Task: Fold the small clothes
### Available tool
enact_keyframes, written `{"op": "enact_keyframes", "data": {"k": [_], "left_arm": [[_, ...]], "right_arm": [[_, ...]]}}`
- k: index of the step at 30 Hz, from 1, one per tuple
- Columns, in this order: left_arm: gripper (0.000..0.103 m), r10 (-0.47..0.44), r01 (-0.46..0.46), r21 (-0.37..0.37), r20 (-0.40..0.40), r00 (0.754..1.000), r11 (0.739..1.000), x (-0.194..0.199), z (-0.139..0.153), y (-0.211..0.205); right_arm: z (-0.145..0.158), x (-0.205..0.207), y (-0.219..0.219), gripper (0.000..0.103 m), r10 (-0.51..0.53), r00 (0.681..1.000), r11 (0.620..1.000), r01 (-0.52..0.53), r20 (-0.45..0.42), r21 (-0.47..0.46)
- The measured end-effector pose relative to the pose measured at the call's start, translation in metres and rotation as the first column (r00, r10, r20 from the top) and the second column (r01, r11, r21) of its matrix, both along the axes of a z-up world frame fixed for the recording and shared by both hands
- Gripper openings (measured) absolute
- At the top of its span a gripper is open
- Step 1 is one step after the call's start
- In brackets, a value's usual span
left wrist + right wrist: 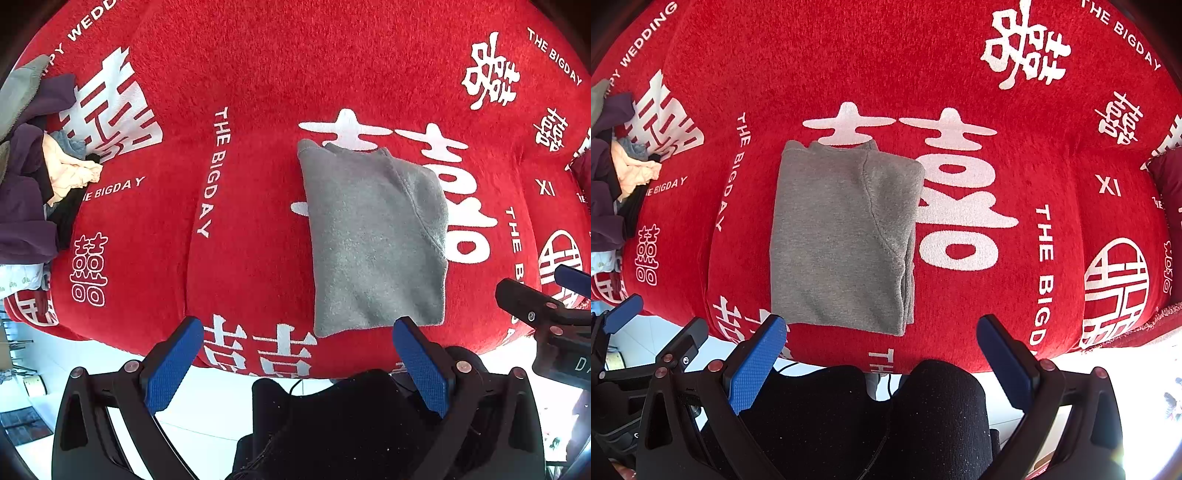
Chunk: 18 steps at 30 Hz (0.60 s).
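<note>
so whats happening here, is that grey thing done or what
A person is folding small clothes on a red printed cover, with a gripper in each hand. The grey garment lies folded into a neat rectangle in the middle. Both the left gripper and the right gripper hang open near its closest edge, fingers apart and holding nothing. A pile of unfolded clothes waits at the far left.
</note>
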State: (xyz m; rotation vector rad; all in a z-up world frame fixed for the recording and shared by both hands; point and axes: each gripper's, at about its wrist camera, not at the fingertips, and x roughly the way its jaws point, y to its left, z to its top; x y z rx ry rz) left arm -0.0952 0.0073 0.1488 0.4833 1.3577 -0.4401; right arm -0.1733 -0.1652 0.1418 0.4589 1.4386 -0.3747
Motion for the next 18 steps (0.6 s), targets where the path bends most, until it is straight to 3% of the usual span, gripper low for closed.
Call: {"op": "enact_keyframes", "data": {"k": [13, 18], "left_arm": [[0.102, 0.01, -0.01, -0.005, 0.003, 1.0, 1.0, 0.0011, -0.0008, 0.0011], [0.102, 0.001, 0.0, -0.011, 0.04, 0.999, 1.0, 0.0027, 0.0032, 0.0039]], "right_arm": [[0.0003, -0.0006, -0.0008, 0.103, 0.0, 1.0, 1.0, 0.0, 0.0, -0.001], [0.0014, -0.0014, -0.0031, 0.103, -0.005, 1.0, 1.0, 0.005, -0.004, -0.003]]}}
